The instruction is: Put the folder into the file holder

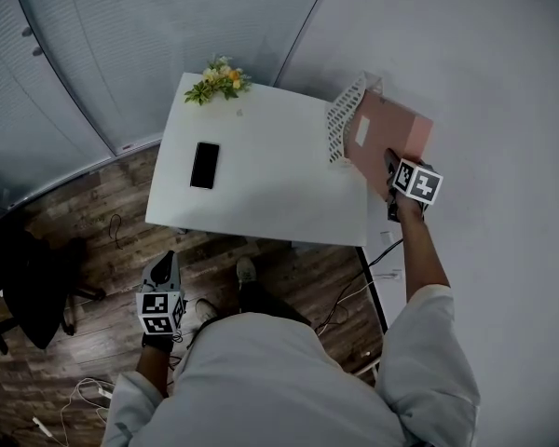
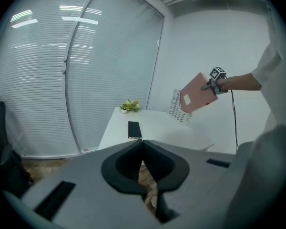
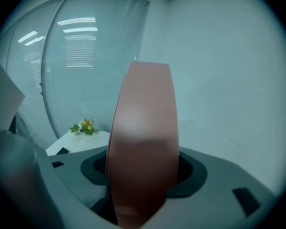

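My right gripper (image 1: 392, 177) is shut on a pink folder (image 1: 391, 136) with a white label. It holds the folder tilted in the air at the table's right edge. The folder's lower left part overlaps the white mesh file holder (image 1: 345, 117) standing there; I cannot tell whether it is inside. In the right gripper view the folder (image 3: 143, 137) rises edge-on between the jaws of the right gripper (image 3: 142, 178). From the left gripper view, the folder (image 2: 195, 98) hangs over the holder (image 2: 177, 109). My left gripper (image 1: 166, 266) hangs low, left of the person, over the floor, its jaws touching and empty (image 2: 143, 147).
The white table (image 1: 270, 189) carries a black phone (image 1: 205, 165) at its left and a small flower pot (image 1: 219, 80) at the far corner. Blinds and a grey wall lie behind. Cables run over the wooden floor (image 1: 93, 240), and a black chair base (image 1: 23, 296) stands at the left.
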Demonstrator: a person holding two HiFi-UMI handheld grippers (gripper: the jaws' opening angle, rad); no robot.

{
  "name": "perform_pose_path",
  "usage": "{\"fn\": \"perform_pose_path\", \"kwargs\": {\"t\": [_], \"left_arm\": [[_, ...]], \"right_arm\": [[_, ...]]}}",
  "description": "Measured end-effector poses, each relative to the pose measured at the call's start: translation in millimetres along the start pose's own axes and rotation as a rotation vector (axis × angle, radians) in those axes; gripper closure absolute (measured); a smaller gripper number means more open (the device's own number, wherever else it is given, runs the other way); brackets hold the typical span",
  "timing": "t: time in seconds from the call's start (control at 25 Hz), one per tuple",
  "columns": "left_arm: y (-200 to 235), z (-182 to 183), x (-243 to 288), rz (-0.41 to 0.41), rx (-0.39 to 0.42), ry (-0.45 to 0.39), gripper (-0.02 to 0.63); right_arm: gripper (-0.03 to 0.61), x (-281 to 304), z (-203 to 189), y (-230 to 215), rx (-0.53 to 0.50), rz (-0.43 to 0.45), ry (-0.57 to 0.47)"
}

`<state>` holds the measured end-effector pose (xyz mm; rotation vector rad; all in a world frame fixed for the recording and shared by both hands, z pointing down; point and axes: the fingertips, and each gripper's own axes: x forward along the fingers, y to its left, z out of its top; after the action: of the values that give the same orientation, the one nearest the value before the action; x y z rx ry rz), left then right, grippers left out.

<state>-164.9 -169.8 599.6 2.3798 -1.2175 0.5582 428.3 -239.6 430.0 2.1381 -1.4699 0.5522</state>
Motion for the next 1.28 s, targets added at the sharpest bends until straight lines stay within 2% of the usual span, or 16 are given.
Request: {"fn": "perform_pose_path", "kwargs": {"t": [0.36,0.56,0.96,1.28], "left_arm": [[12,-5,11,0.023,-0.053,0.013,0.604],[17,-12,17,0.028,-0.081,0.028,0.604],[21,-18,29,0.059,-0.116,0.044,0.604],[14,-30,38,0.092,-0.150,0.067,0.604]], "right_arm": [[0.279,51,49,-3,0.052,0.054,0.261],[0.279,70,69,-4,0.039,0.084,0.385],[0.279,111,85,-4,-0.017,0.105,0.543],[0.279,149,68,-3,-0.026,0.130,0.618]]}}
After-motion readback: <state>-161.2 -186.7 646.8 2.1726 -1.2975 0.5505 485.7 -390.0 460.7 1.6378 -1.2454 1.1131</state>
